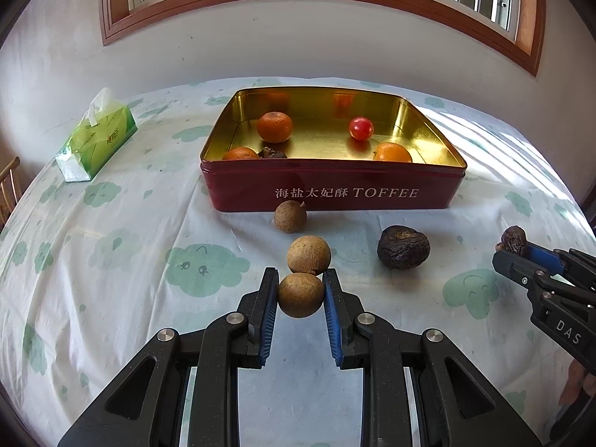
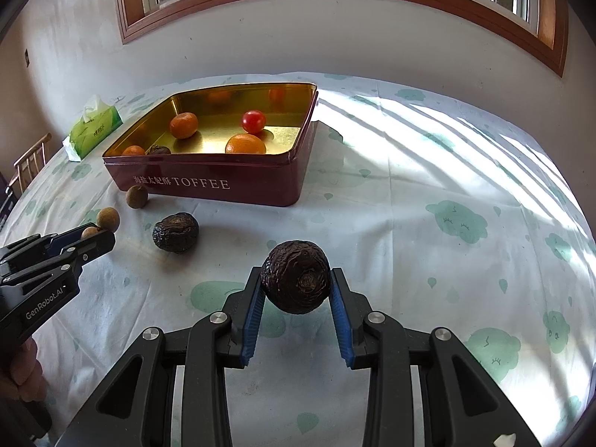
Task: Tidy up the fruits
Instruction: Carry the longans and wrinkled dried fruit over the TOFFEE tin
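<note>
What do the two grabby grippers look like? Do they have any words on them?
Both are black plastic, with angled arms joined by round silver bolts and ribbed blue pads inside the fingers. The left gripper has white "GenRobot.AI" lettering on its side, seen from the right wrist view. The right gripper shows white letters "DAS" in the left wrist view. No cables or sleeves are visible.

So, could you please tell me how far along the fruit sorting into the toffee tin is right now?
Roughly halfway. Done: the tin already holds three oranges, a red tomato and one dark wrinkled fruit. In hand: the left gripper clamps a brown longan; the right gripper clamps a wrinkled dark fruit. Left: two longans and another dark fruit lie on the cloth.
</note>
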Available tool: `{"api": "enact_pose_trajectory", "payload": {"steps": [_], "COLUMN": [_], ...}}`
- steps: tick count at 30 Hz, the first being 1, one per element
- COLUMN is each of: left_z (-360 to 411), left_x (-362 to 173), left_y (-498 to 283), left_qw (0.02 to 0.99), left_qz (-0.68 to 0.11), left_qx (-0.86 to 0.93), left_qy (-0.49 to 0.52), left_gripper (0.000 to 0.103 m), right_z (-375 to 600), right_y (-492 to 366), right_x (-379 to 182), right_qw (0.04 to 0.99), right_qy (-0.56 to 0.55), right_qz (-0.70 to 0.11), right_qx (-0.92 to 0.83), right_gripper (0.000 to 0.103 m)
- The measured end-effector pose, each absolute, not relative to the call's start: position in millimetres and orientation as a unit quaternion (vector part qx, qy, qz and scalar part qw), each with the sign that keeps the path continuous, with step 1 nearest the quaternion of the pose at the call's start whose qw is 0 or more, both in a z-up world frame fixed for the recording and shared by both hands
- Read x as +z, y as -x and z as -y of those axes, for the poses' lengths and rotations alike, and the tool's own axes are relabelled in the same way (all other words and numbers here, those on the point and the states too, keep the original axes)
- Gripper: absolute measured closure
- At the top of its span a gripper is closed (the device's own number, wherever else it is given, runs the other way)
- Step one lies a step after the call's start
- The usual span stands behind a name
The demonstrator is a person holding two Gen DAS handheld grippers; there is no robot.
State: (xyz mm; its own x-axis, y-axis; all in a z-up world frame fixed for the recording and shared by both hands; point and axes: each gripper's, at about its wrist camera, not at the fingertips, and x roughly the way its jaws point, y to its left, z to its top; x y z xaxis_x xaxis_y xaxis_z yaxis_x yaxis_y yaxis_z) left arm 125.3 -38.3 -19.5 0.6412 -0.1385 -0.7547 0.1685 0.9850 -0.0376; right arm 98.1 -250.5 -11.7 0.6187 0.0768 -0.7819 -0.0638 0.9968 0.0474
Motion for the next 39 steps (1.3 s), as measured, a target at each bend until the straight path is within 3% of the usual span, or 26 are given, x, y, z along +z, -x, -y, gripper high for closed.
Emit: {"api": "enact_pose_trajectory", "payload": {"steps": [26,39], "left_z": [-2,14], "left_x": [21,34], "left_y": [-149,-191], "left_qw": [0.920,0.923], "left_qz": [-0.385,-0.371], "left_qx": [-0.071,-0.095], "left_qy": [0.022,-0.018], "left_gripper": [0.078,0.078], "right_z": [226,211], "right_y": [-118,-172], "right_x": [30,39], "right_qw": [0.916,0.916], "right_qy": [0.015,0.021], "right_qz": [-0.395,-0.393], "right_qx": [0.067,0.081], "right_gripper": [0.072,0.072]}}
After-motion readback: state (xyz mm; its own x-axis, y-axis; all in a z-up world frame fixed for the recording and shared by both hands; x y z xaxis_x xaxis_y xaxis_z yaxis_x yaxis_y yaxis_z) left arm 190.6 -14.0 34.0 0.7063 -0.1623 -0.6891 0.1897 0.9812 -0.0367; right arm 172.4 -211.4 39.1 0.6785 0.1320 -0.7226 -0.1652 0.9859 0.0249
